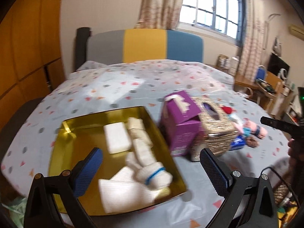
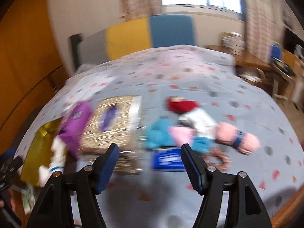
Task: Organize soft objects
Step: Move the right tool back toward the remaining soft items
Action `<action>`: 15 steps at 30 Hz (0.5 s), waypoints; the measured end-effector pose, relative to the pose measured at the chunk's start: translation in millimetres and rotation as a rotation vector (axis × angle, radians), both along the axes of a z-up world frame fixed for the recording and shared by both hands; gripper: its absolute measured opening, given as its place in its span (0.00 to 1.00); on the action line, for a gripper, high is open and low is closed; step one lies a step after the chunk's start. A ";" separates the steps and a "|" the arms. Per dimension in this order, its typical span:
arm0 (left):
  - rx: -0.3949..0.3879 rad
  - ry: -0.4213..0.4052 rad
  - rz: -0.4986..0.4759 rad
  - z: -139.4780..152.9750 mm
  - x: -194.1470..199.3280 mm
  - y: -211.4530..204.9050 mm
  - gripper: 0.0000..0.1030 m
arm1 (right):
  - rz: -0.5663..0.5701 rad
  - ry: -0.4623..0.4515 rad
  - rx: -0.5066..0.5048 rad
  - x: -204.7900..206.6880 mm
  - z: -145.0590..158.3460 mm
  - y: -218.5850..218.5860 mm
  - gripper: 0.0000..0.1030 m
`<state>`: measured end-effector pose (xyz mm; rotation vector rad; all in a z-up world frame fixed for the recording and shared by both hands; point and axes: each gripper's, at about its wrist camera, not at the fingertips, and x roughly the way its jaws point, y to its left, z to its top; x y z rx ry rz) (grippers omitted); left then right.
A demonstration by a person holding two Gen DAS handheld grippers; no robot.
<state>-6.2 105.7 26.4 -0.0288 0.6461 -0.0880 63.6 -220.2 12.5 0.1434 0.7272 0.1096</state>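
- Left wrist view showing the left gripper (image 1: 152, 168) hovering with jaws wide and nothing between them, above the near edge of the gold tray (image 1: 62, 148) on the bed (image 1: 133, 87).
- Already lying in the tray: a white pad (image 1: 116, 137), a cream roll (image 1: 139, 133), a white roll with a blue band (image 1: 152, 172) and a folded white cloth (image 1: 121, 193).
- Risking a knock to the tray's near rim if dropping lower here; thin tray on soft bedding, likely tipping or sliding.
- Right wrist view, heavily blurred, showing the right gripper (image 2: 149, 168) with jaws standing apart and empty, aiming at the loose pile right of the woven box (image 2: 112, 119).
- Waiting in that pile, well apart from the tray: a pink roll (image 2: 237, 140), teal fluff (image 2: 161, 134), a red piece (image 2: 180, 105), a blue packet (image 2: 167, 159) and a brown ring (image 2: 218, 160).
- Closing on two things at once, since the teal fluff, pink roll and packet are lying touching or overlapping; exact layering not readable through the blur.
- Grabbing the stiff packet instead of a soft piece, as it is sitting nearest the jaws.
- Bumping the purple box (image 1: 180, 127), which is leaning against the woven box just beside the tray, while carrying anything across.
- Pinching only loose fluff and dropping the piece short of the tray.
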 end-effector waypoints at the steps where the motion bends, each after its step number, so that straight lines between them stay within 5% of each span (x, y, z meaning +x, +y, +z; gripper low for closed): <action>1: 0.003 0.005 -0.029 1.3 2.4 -9.1 0.99 | -0.041 0.001 0.006 -0.3 -0.3 -12.8 0.66; 6: 0.015 0.015 -0.155 5.0 10.6 -47.8 0.97 | -0.267 0.032 0.060 -2.5 -6.0 -84.6 0.67; 10: 0.032 0.030 -0.274 4.4 10.8 -80.5 0.97 | -0.346 0.081 0.113 0.9 -14.8 -119.0 0.67; 15: 0.044 0.058 -0.372 -2.8 9.3 -110.4 0.97 | -0.248 0.297 0.086 31.0 -37.3 -124.6 0.66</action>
